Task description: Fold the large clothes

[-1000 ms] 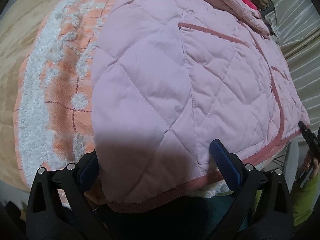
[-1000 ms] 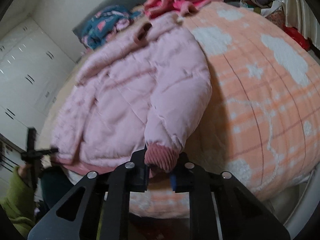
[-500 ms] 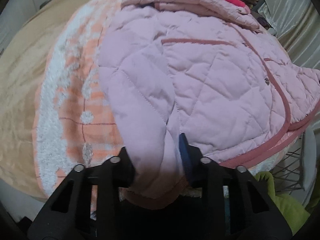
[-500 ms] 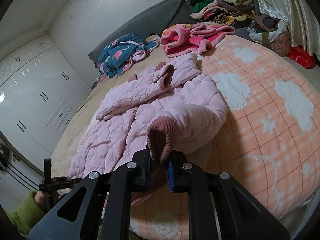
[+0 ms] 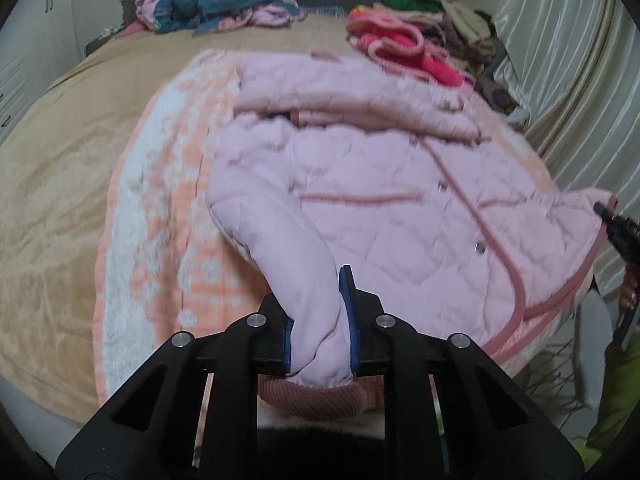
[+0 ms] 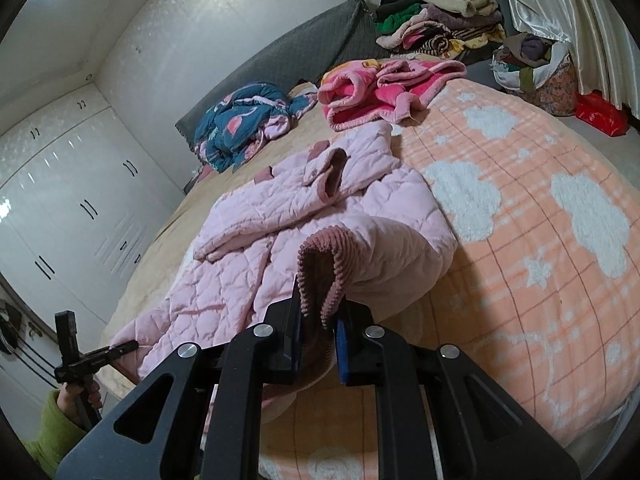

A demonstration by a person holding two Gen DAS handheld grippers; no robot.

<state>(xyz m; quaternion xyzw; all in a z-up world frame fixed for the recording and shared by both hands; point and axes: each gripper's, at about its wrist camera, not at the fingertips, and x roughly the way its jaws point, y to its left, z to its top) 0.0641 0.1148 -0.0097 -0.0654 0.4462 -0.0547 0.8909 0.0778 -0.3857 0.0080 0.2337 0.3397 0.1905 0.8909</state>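
L wrist view: 1 s back our left gripper point(image 5: 316, 316) sat wide open over the hem of the pink quilted jacket point(image 5: 400, 208); now its blue pads point(image 5: 347, 312) are clamped on the sleeve point(image 5: 296, 264) just above the ribbed cuff point(image 5: 316, 396), which hangs below the jaws. Sleeve is lifted off the orange cloud blanket point(image 5: 160, 240) and pulled toward us, so we read this as the start of the sleeve fold-in. Jacket body lies flat on the bed, front up, snaps showing. The other gripper tip pokes in at the far right edge by the hem corner. Frame is motion-blurred, so we're mid-move.

R wrist view: right gripper point(image 6: 318, 332) has the other ribbed cuff point(image 6: 320, 276) pinched between closed-in fingers, same grip as 1 s ago, but it's raised higher and the cam has tilted up, so the whole room shows now. Its sleeve point(image 6: 396, 248) arches up off the blanket point(image 6: 560, 240) over the jacket point(image 6: 248, 264) front. The left tool shows low left in the person's hand point(image 6: 76, 396), at the jacket's near hem corner.

Pose: both tools low at the bed's near edge, pointed across the mattress, sleeves raised. Nxt we'd judge both cuffs go inward over the chest.
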